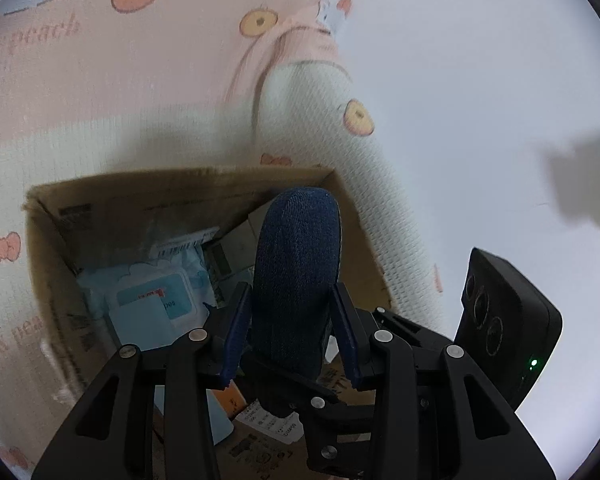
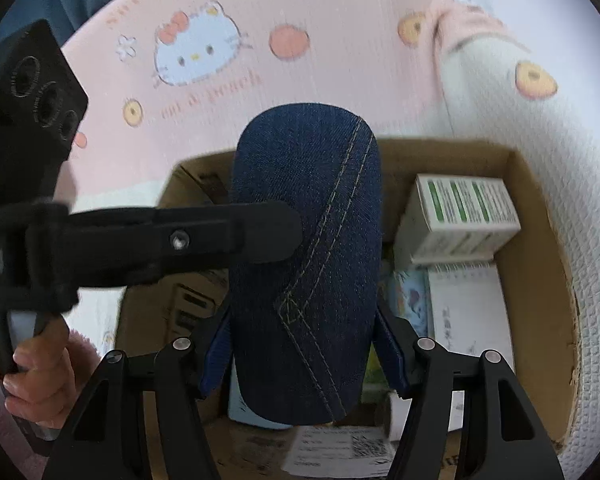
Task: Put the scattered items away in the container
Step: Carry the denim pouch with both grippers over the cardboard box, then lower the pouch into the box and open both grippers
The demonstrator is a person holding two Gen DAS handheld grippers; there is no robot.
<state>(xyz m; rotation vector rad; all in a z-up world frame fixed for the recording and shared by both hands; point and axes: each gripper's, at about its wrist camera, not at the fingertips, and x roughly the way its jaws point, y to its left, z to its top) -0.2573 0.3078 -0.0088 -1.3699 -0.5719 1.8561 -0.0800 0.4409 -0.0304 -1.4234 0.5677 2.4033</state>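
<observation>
A dark blue denim pouch (image 1: 296,272) (image 2: 308,240) hangs over an open cardboard box (image 1: 172,182) (image 2: 536,248). My left gripper (image 1: 292,292) is shut on it, its blue pads pressed to both sides. My right gripper (image 2: 304,320) is also shut on the pouch, clamping its wider sides. In the right wrist view a left gripper finger (image 2: 260,232) reaches in from the left across the pouch's face. The box holds a wet-wipes pack (image 1: 152,300), a green and white carton (image 2: 460,216) and a notebook (image 2: 468,308).
The box rests on a pink cartoon-print blanket (image 1: 100,80) (image 2: 340,20) beside white quilted bedding (image 2: 580,200). A person's hand (image 2: 40,376) grips the left tool's handle. The right tool's black body (image 1: 508,320) stands close at the right.
</observation>
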